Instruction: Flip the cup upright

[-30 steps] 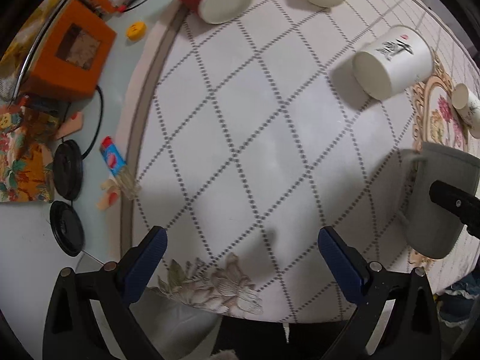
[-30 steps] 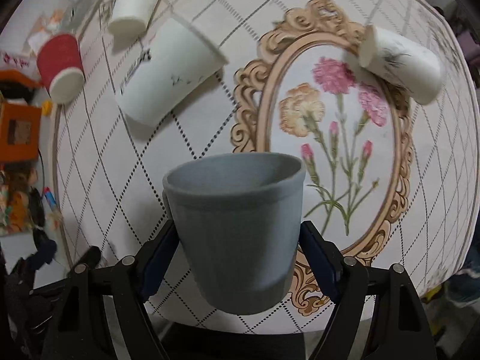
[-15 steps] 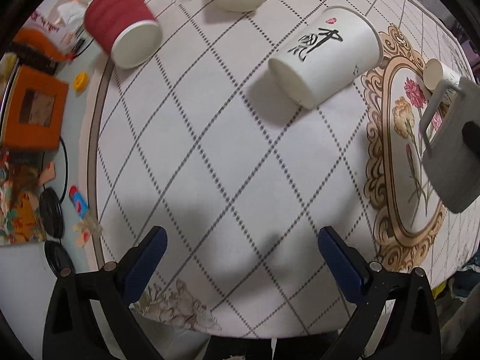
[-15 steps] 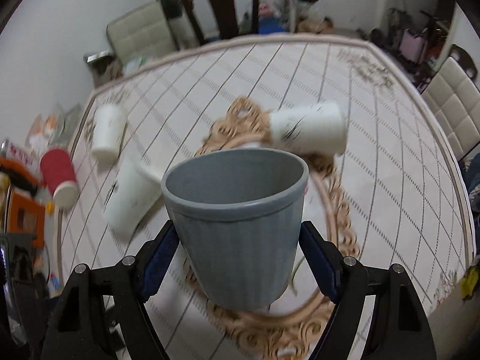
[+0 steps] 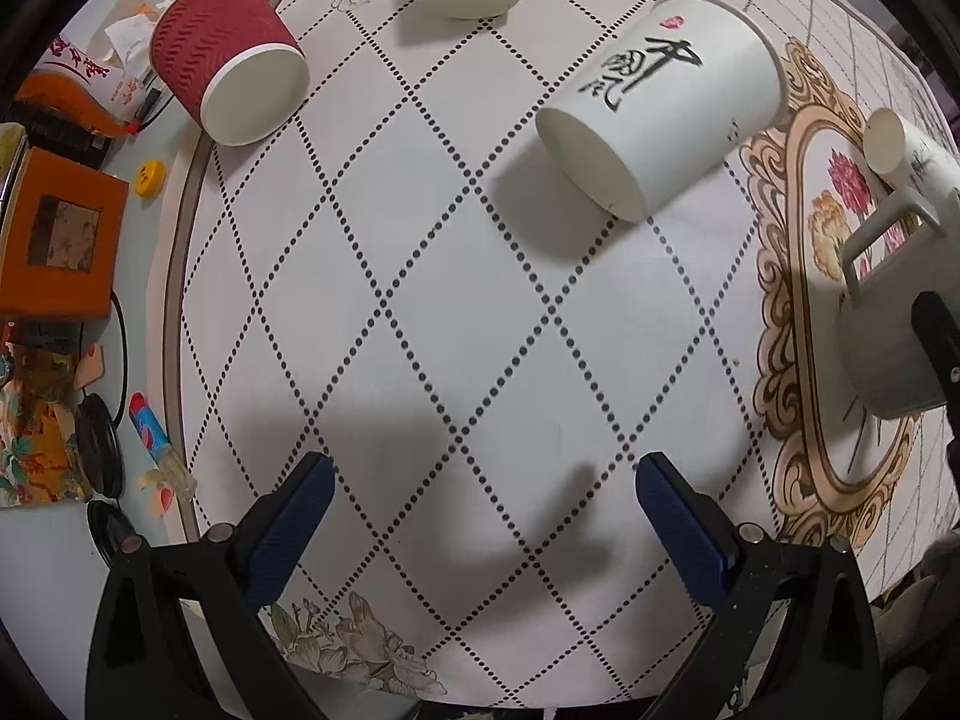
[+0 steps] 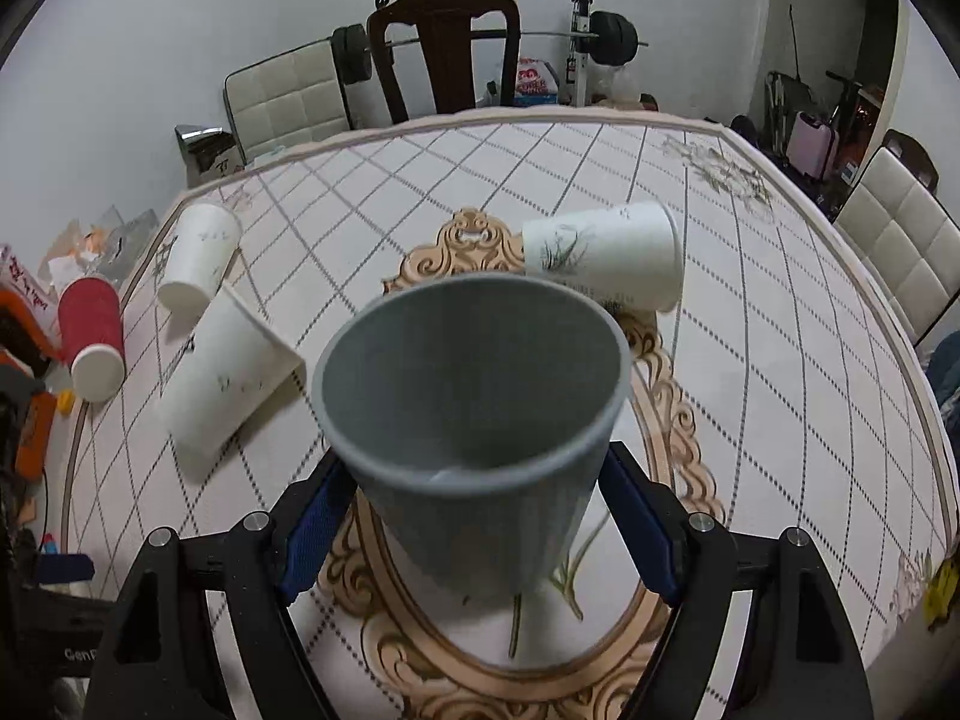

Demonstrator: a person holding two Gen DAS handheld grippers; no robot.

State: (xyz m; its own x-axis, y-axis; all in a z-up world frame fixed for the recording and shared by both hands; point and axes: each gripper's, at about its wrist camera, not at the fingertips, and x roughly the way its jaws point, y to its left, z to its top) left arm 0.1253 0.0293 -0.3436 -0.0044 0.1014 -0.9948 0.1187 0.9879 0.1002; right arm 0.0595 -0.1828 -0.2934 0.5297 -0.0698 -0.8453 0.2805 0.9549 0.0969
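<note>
The right tool [image 6: 474, 516] clamps the grey mug [image 6: 474, 414] at lower centre of the frame, mouth up over the table [image 6: 780, 396], ready for setting down; the left tool [image 5: 480, 516] hangs open, empty.

The left claw [image 5: 480, 507] has matte black, angular arms, each ending in a ribbed dark-blue pad, with round silver screws set near the base of the pads. The right claw [image 6: 477, 510] is built alike: black frame, blue textured pads, silver screws, and faint pale lettering low on its left arm.
</note>
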